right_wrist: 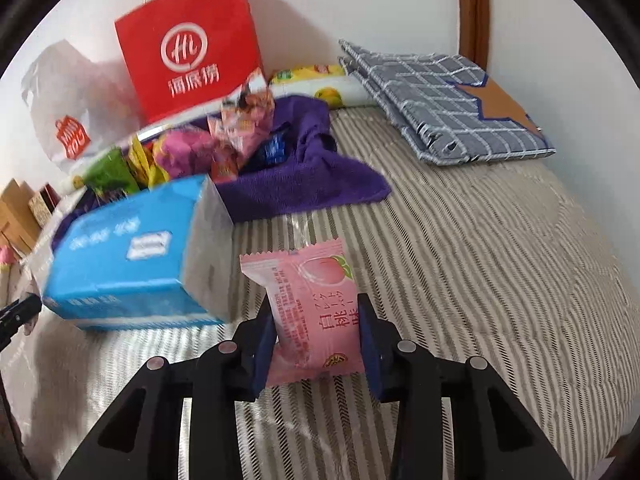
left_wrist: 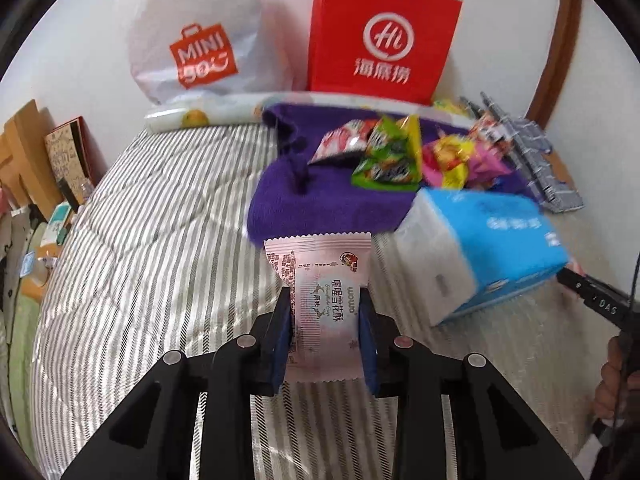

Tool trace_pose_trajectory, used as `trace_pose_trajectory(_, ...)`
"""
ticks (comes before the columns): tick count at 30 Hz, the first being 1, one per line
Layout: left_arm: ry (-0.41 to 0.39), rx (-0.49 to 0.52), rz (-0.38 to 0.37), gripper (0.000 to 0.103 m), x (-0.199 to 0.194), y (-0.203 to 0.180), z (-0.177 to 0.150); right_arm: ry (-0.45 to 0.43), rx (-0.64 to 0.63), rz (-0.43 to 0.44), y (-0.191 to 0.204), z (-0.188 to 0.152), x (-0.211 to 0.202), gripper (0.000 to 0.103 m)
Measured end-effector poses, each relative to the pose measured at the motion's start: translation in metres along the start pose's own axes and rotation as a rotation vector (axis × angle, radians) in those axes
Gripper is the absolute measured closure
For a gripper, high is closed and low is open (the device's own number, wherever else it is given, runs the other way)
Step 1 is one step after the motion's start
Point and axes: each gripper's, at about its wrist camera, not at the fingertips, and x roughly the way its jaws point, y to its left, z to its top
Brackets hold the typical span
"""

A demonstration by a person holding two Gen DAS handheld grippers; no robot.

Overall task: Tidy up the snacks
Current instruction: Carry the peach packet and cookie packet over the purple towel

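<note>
Pale pink crinkly film fills our left tongs (left_wrist: 326, 334): they clamp a flat snowflake-crisp packet (left_wrist: 320, 300), its long axis running away from us. The snack pile (left_wrist: 404, 152) lies far and to the right on a purple towel (left_wrist: 288, 196), past the blue tissue pack (left_wrist: 488, 244) on the striped bed (left_wrist: 152, 232).

From the right wrist, our right tongs (right_wrist: 316, 338) pinch a puffy peach packet (right_wrist: 308, 312); the pile (right_wrist: 208, 148) sits far left. We judge both hands about equally near.

Right tongs (right_wrist: 316, 332) clamp pink peach snack packet (right_wrist: 310, 312) above striped bedcover (right_wrist: 460, 260).
</note>
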Motion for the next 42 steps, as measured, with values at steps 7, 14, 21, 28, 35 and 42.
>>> trace_pose_trajectory(7, -0.031, 0.019, -0.024, 0.073, -0.027, -0.015, 0.021, -0.091, -0.016, 0.017, 0.010, 0.019, -0.046, 0.067)
trace_pose_trajectory(14, -0.095, 0.045, -0.044, 0.073, -0.047, -0.037, 0.046, -0.145, -0.028, 0.034, 0.014, 0.042, -0.073, 0.067)
trace_pose_trajectory(21, -0.124, 0.080, -0.036, 0.073, -0.047, -0.059, 0.063, -0.193, -0.064, 0.053, 0.026, 0.061, -0.084, 0.067)
trace_pose_trajectory(28, -0.151, 0.082, -0.027, 0.073, -0.041, -0.062, 0.092, -0.202, -0.083, 0.075, 0.036, 0.085, -0.072, 0.067)
trace_pose_trajectory(35, -0.175, 0.126, -0.009, 0.073, -0.029, -0.072, 0.132, -0.210, -0.105, 0.097, 0.049, 0.115, -0.051, 0.067)
trace_pose_trajectory(42, -0.158, 0.122, -0.035, 0.073, 0.002, -0.078, 0.161, -0.202, -0.133, 0.117, 0.061, 0.144, -0.019, 0.067)
